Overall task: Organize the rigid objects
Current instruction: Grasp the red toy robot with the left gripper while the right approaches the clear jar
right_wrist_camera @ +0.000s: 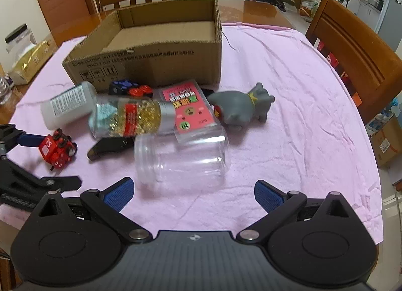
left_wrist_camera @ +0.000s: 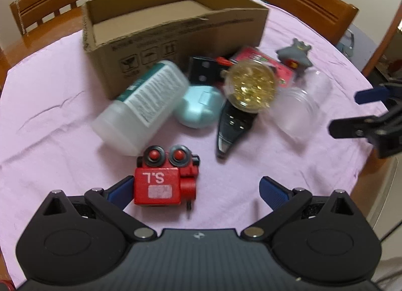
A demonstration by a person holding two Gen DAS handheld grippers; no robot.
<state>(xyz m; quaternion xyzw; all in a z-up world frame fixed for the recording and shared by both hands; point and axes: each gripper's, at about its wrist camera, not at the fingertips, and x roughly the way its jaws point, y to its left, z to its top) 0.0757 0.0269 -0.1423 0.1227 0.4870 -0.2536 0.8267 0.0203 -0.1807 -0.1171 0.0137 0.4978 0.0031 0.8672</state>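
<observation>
An open cardboard box [left_wrist_camera: 176,37] [right_wrist_camera: 150,60] stands at the back of the pink cloth. In front of it lies a pile: white bottle [left_wrist_camera: 140,105] [right_wrist_camera: 67,105], gold-filled jar [left_wrist_camera: 251,85] [right_wrist_camera: 130,117], mint case [left_wrist_camera: 198,105], black remote [left_wrist_camera: 231,127] [right_wrist_camera: 110,148], pink card box [left_wrist_camera: 266,65] [right_wrist_camera: 191,110], grey figure [left_wrist_camera: 296,57] [right_wrist_camera: 241,110], clear jar [left_wrist_camera: 299,105] [right_wrist_camera: 181,158]. My left gripper [left_wrist_camera: 196,190] is open, its left finger touching a red toy train [left_wrist_camera: 163,180] [right_wrist_camera: 57,150]. My right gripper [right_wrist_camera: 193,193] is open just before the clear jar.
Wooden chairs [left_wrist_camera: 50,2] [right_wrist_camera: 351,60] stand around the table. A gold packet [right_wrist_camera: 30,62] and a container [right_wrist_camera: 20,37] sit at the left of the right wrist view. A black block with red buttons [right_wrist_camera: 130,90] lies by the box.
</observation>
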